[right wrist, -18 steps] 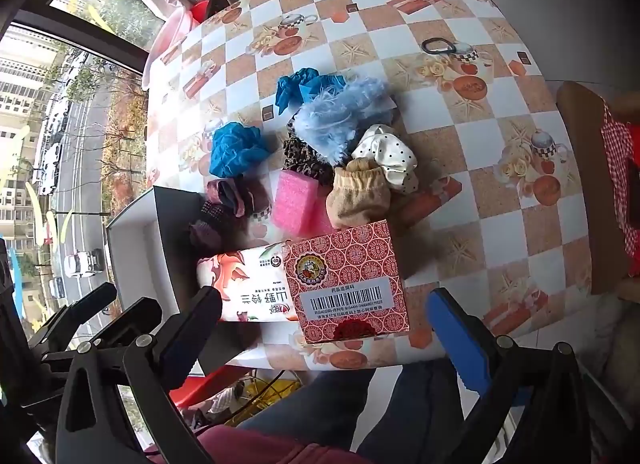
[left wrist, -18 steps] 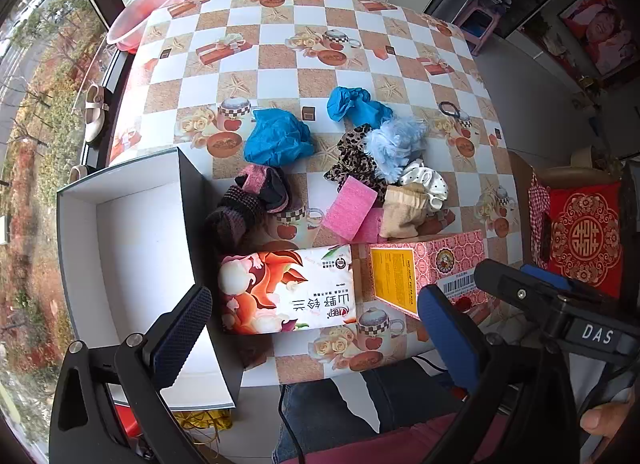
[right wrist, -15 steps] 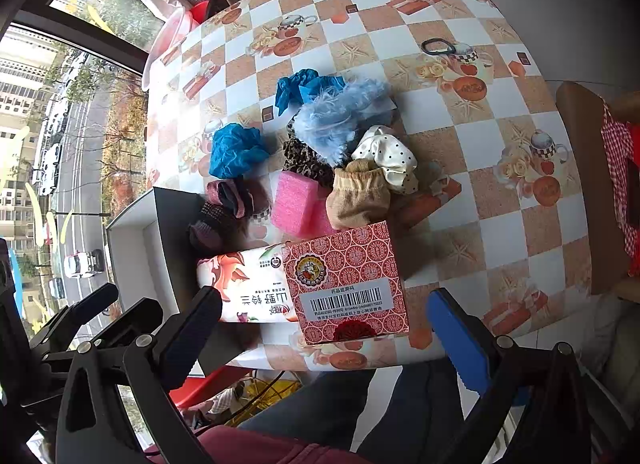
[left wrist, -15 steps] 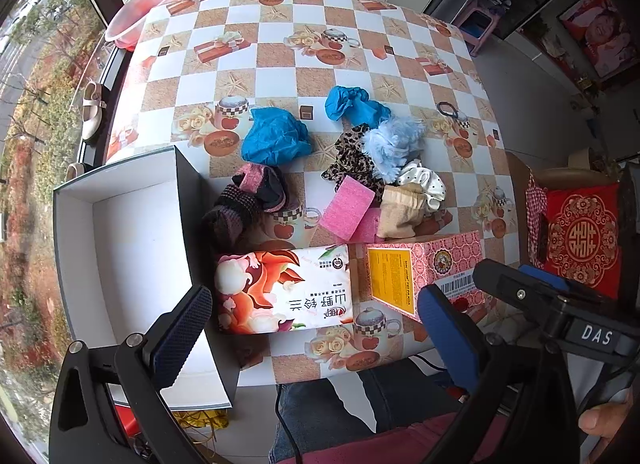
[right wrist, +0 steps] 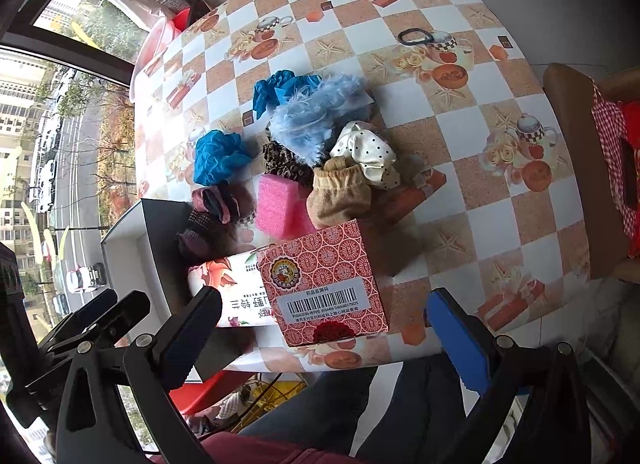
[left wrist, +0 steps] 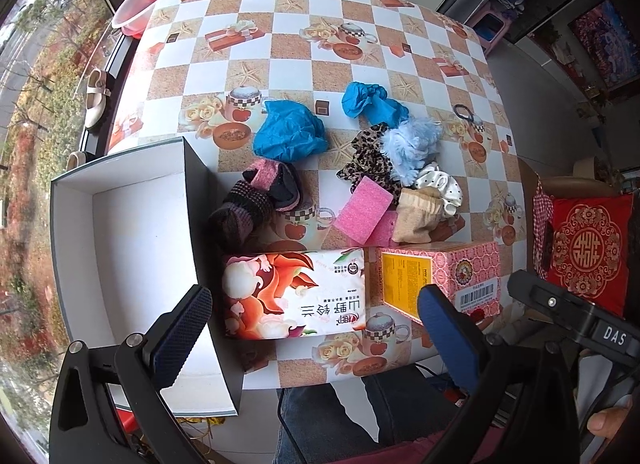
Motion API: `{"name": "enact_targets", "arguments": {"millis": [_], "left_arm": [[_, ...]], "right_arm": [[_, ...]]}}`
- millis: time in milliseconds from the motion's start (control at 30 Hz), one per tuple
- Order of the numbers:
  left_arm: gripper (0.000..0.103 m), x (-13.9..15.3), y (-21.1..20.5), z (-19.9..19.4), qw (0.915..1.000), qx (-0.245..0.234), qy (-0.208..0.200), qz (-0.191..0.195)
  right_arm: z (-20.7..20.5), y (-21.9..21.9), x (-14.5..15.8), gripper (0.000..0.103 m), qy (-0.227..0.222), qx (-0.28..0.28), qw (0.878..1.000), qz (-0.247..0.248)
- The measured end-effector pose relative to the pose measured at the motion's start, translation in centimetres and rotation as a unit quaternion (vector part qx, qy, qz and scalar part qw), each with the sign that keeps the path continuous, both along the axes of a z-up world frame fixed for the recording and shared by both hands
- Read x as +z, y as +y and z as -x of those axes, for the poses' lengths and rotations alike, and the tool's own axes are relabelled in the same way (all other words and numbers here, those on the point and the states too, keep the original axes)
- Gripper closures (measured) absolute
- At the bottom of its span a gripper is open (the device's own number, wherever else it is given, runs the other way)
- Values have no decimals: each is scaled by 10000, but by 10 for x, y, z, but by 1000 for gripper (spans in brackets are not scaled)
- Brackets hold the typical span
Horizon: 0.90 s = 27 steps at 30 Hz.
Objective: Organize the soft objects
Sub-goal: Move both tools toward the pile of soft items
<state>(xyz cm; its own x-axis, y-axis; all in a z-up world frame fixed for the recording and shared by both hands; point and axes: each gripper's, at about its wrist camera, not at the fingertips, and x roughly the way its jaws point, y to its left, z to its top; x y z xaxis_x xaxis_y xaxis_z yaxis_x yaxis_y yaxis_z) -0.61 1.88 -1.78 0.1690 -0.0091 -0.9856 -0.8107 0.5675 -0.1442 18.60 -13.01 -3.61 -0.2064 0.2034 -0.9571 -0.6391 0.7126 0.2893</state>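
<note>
1. Landmark: open white box point(left wrist: 132, 248) at the left table edge, nothing in it. Everything below is placed relative to it.
2. Left gripper point(left wrist: 312, 338) hangs above the near edge, just right of the box's near corner; jaws wide apart, nothing between them.
3. Tissue pack point(left wrist: 294, 294) sits right against the box's right wall, so it is the shortest move. I'd take it first, pinching across its short width so it doesn't sag.
4. Dark knit socks point(left wrist: 260, 199) lie just right of the box wall, behind the pack. Blue crumpled cloth point(left wrist: 290, 135) is further back.
5. Pink sponge point(left wrist: 364, 209), tan sock point(left wrist: 418, 215), leopard fabric point(left wrist: 370, 159), fluffy blue piece point(left wrist: 412, 143) and polka-dot scrunchie point(left wrist: 440, 183) are heaped together, well right of the box. A second blue cloth point(left wrist: 370, 101) sits behind the heap.
6. Red patterned carton point(right wrist: 326, 280) touches the pack's right end; it looks rigid, so I'd leave it.
7. Right gripper point(right wrist: 324, 330) hovers over that carton, farthest from the box; jaws spread wide, holding nothing.
8. My read: nothing sorted yet. I'd come straight down on each item and avoid dragging neighbours.
</note>
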Motion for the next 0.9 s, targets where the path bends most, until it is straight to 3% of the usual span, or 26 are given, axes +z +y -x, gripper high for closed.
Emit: {"name": "enact_targets", "arguments": {"millis": [200,300,567,900], "left_arm": [[0,-7,7,7,9997,90,192,-76],[0,-8,8,7,9994,50,314,125],[0,-8,13,8,9998,-19,165,138],[0,-15,19,14,9993,-163,292,136]], "right_arm": [[-1,-5,-3,0,-5,-89,9999,49],[-1,-6,-2,0,-24,-140,9999,68],[1,-5,4,0,-215,-236,9995,87],[3,-11,-1,0,-232,-408,9988,137]]}}
